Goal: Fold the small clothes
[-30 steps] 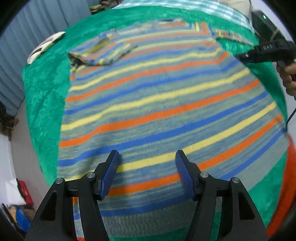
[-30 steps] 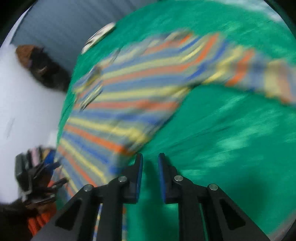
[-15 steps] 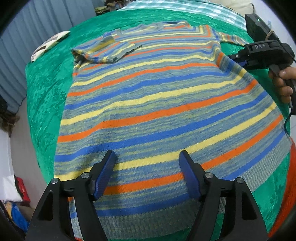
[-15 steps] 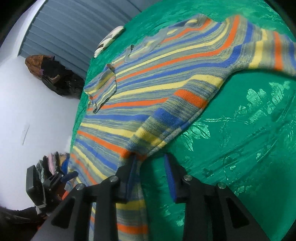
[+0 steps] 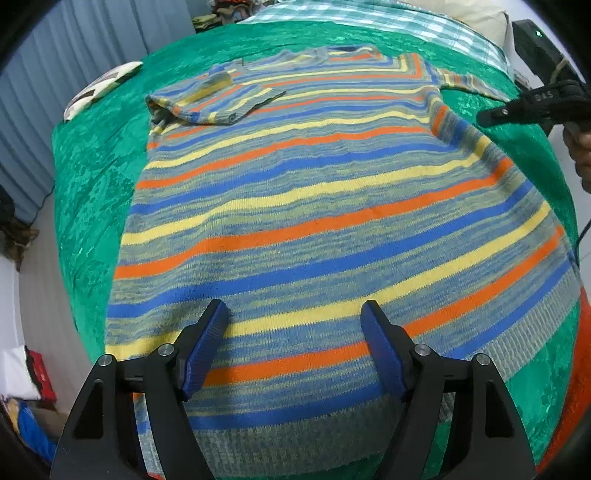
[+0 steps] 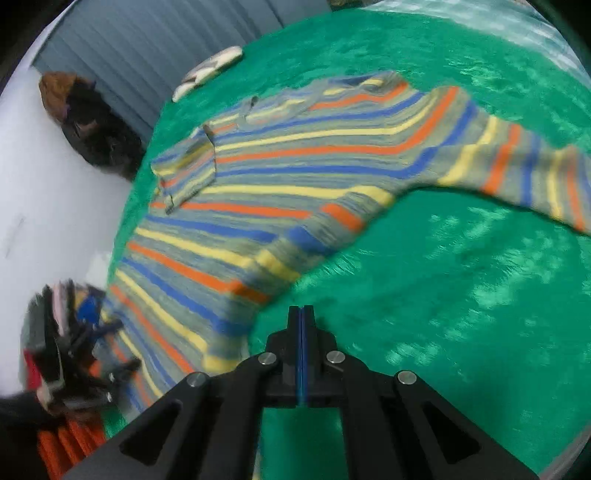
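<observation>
A striped knit sweater [image 5: 314,206] in blue, yellow, orange and grey lies flat on a green cloth [image 5: 88,177]. Its left sleeve [image 5: 210,99] is folded over the chest; its right sleeve [image 6: 524,177] stretches out over the cloth. My left gripper [image 5: 295,332] is open, held over the hem with nothing between its fingers. My right gripper [image 6: 302,321] is shut and empty, above the green cloth just beside the sweater's right edge; it also shows in the left wrist view [image 5: 532,105] near the right armpit.
A white patterned object [image 5: 99,88] lies at the cloth's far left edge. Checked fabric [image 5: 369,14] lies beyond the sweater. Grey corrugated wall [image 6: 147,40] stands behind. A dark bundle [image 6: 85,122] sits by the wall. The other gripper and clutter [image 6: 70,350] show at lower left.
My right gripper has closed from slightly open and drawn back from the sweater's side edge, off the fabric. My left gripper stays open over the hem, nearly still.
</observation>
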A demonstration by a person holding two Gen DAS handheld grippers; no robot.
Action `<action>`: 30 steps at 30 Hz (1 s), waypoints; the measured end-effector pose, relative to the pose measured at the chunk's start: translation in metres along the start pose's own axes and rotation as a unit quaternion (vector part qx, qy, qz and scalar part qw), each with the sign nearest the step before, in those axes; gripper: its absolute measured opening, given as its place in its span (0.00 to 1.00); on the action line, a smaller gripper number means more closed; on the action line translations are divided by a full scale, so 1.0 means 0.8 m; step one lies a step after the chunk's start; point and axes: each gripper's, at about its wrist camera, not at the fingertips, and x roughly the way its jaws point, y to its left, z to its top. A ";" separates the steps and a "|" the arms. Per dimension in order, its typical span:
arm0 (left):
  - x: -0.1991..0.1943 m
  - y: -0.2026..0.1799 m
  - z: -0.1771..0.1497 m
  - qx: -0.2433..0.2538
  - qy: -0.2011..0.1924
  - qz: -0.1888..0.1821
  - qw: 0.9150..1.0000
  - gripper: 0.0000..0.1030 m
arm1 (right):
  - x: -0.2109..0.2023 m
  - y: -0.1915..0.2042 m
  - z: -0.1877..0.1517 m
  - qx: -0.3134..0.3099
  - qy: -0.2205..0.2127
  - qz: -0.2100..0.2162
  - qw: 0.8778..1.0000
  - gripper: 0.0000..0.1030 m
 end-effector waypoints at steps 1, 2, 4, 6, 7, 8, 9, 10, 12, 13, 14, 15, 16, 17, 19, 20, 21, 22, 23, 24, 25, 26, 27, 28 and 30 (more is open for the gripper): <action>0.001 0.000 0.001 -0.002 0.000 0.000 1.000 0.76 | 0.002 -0.007 -0.001 0.021 0.008 0.020 1.000 0.10; 0.002 0.001 0.001 -0.004 0.000 -0.001 1.000 0.77 | 0.009 -0.016 -0.002 0.048 0.015 0.046 0.998 0.26; 0.003 0.002 0.002 -0.009 0.001 -0.003 1.000 0.77 | 0.025 -0.021 -0.002 0.075 0.006 0.076 0.994 0.33; 0.003 0.003 0.003 -0.008 0.003 -0.004 1.000 0.78 | 0.047 -0.020 0.003 0.092 0.001 0.097 0.991 0.33; 0.003 0.003 0.003 -0.006 0.004 -0.004 1.000 0.78 | 0.057 -0.018 0.007 0.100 -0.003 0.104 0.990 0.31; 0.003 0.002 0.004 -0.006 0.004 -0.004 1.000 0.78 | 0.063 -0.015 0.012 0.102 -0.012 0.103 0.989 0.31; 0.003 0.002 0.003 -0.005 0.005 -0.003 1.000 0.78 | 0.068 -0.010 0.017 0.097 -0.021 0.094 0.991 0.31; 0.003 0.002 0.003 -0.004 0.006 -0.003 1.000 0.78 | 0.072 -0.005 0.021 0.089 -0.030 0.081 0.992 0.31; 0.004 0.002 0.003 -0.004 0.006 -0.001 1.000 0.79 | 0.081 0.000 0.022 0.090 -0.036 0.069 0.993 0.28; 0.004 0.002 0.003 -0.005 0.005 0.000 1.000 0.80 | 0.084 0.002 0.022 0.089 -0.039 0.059 0.994 0.20; 0.005 0.002 0.004 -0.005 0.005 0.000 1.000 0.80 | 0.082 0.002 0.023 0.090 -0.040 0.053 0.994 0.06; 0.005 0.002 0.004 -0.006 0.005 0.000 1.000 0.81 | 0.079 -0.002 0.023 0.099 -0.040 0.055 0.993 0.06; 0.005 0.003 0.004 -0.006 0.006 -0.001 1.000 0.81 | 0.073 -0.006 0.023 0.106 -0.042 0.062 0.992 0.05; 0.005 0.003 0.004 -0.006 0.005 -0.002 1.000 0.81 | 0.059 -0.010 0.021 0.109 -0.054 0.064 0.991 0.05; 0.005 0.003 0.004 -0.005 0.005 -0.003 1.000 0.81 | 0.032 -0.016 0.017 0.104 -0.058 0.060 0.991 0.05; 0.005 0.003 0.004 -0.004 0.005 -0.002 1.000 0.81 | 0.019 -0.020 0.016 0.102 -0.053 0.055 0.992 0.05; 0.005 0.003 0.004 -0.004 0.004 -0.002 1.000 0.81 | 0.008 -0.024 0.014 0.101 -0.047 0.043 0.993 0.05; 0.005 0.003 0.003 -0.004 0.004 -0.002 1.000 0.81 | -0.006 -0.030 0.011 0.093 -0.035 0.010 0.995 0.05; 0.006 0.003 0.003 -0.005 0.003 -0.001 1.000 0.82 | -0.014 -0.035 0.010 0.082 -0.025 -0.024 0.996 0.00; 0.007 0.003 0.004 -0.004 0.003 0.000 1.000 0.83 | -0.018 -0.039 0.008 0.072 -0.016 -0.080 0.994 0.00; 0.007 0.002 0.004 -0.004 0.002 0.000 1.000 0.83 | -0.019 -0.046 0.006 0.065 -0.005 -0.122 0.990 0.00; 0.008 0.002 0.004 -0.002 0.003 0.001 1.000 0.84 | -0.021 -0.055 0.003 0.074 -0.003 -0.120 0.990 0.00; 0.007 0.002 0.004 -0.001 0.003 0.000 1.000 0.84 | -0.022 -0.058 0.000 0.088 -0.007 -0.106 0.990 0.00; 0.007 0.003 0.004 -0.001 0.003 -0.001 1.000 0.84 | -0.028 -0.062 -0.004 0.107 -0.014 -0.086 0.990 0.06; 0.005 0.005 0.002 -0.004 0.004 -0.003 1.000 0.84 | -0.036 -0.053 -0.012 0.109 -0.026 -0.038 0.993 0.19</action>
